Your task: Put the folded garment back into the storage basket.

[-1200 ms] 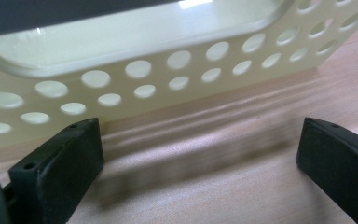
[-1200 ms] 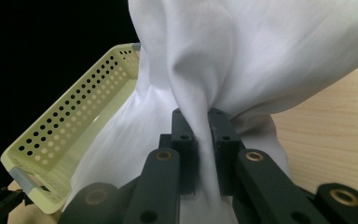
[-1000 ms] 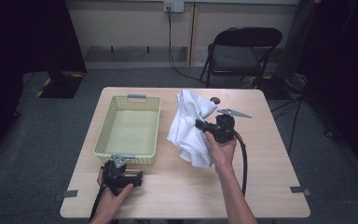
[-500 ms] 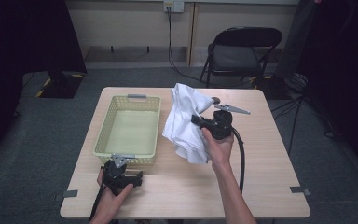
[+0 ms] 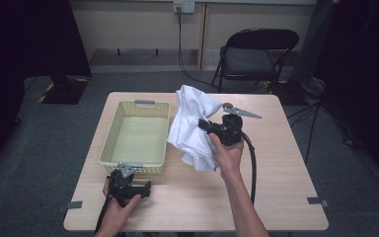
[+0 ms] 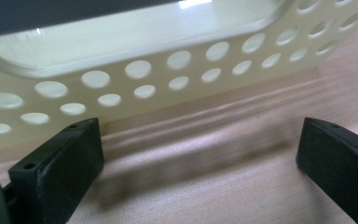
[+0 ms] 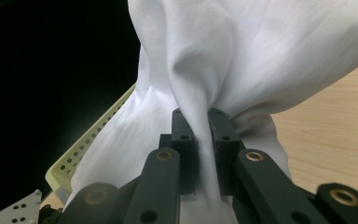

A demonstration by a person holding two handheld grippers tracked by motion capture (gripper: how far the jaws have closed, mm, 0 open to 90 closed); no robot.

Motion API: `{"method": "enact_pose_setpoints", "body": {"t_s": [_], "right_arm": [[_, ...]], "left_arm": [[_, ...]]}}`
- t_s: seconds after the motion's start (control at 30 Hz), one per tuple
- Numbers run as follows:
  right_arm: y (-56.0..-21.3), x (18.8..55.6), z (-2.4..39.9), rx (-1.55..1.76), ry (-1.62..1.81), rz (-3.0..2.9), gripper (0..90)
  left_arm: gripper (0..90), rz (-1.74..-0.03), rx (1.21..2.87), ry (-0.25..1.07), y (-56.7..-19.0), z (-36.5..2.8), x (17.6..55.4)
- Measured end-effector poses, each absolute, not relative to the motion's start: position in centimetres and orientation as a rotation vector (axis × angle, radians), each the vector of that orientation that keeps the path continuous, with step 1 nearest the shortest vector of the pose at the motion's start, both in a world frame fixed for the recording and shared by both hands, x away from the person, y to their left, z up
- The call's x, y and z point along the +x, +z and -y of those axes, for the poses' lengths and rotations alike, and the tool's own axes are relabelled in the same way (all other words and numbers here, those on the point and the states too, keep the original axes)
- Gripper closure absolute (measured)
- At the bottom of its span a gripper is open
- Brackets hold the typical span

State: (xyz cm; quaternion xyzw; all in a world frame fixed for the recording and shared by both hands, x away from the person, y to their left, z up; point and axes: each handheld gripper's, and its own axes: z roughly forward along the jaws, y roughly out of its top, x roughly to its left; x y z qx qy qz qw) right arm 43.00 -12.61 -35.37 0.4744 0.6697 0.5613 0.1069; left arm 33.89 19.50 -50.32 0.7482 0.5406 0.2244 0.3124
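High view first: the right hand-held gripper (image 5: 205, 124) hangs above the middle of the table (image 5: 286, 197), held by the person's right hand (image 5: 227, 154), with its cable trailing back along the forearm. Its jaws are clamped tight on a fold of the white cloth (image 5: 193, 126), which is lifted and drapes down from the grip, its lower folds bunched just beside the right hand and its upper part standing above the gripper. The cloth hangs just to the right of the pale yellow perforated basket (image 5: 109, 143), near its right wall; whether the two touch cannot be told.

Right gripper view confirms the grip: the two black jaws are pressed together with a pinched pleat of white cloth (image 7: 242, 56) between them, the fabric spreading out wide above, and the basket's rim (image 7: 93, 140) shows at the lower left.

Near the front edge of the table, the left hand-held gripper (image 5: 148, 186) rests in the person's left hand (image 5: 121, 210), just in front of the basket. In the left gripper view its jaws stand wide apart with nothing between them, aimed at the basket's holed wall (image 6: 177, 70) close ahead.
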Motion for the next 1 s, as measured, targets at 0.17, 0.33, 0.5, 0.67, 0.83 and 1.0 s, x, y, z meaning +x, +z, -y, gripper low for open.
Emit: {"method": "enact_pose_setpoints", "body": {"t_s": [0.17,0.33,0.5,0.67,0.83,1.0], "right_arm": [[-35.0,42.9,12.2,1.384,1.668,-1.965,83.3],[-34.7,42.9,11.8,1.375,1.681,-1.967,83.3],[-34.3,43.0,10.9,1.358,1.696,-1.978,83.3],[-33.9,43.1,10.1,1.347,1.705,-1.981,83.3],[-33.7,43.2,9.4,1.337,1.71,-1.992,83.3],[-33.2,43.4,8.6,1.321,1.723,-1.995,83.3]], "left_arm": [[0.0,-1.424,1.975,0.592,-50.3,-19.5,33.9],[0.0,-1.424,1.975,0.593,-50.3,-19.5,33.9],[0.0,-1.424,1.975,0.593,-50.3,-19.5,33.9],[0.0,-1.419,1.982,0.592,-50.3,-19.5,33.8],[0.1,-1.421,1.979,0.593,-50.3,-19.4,33.8],[0.1,-1.422,1.978,0.592,-50.3,-19.4,33.8]]}}
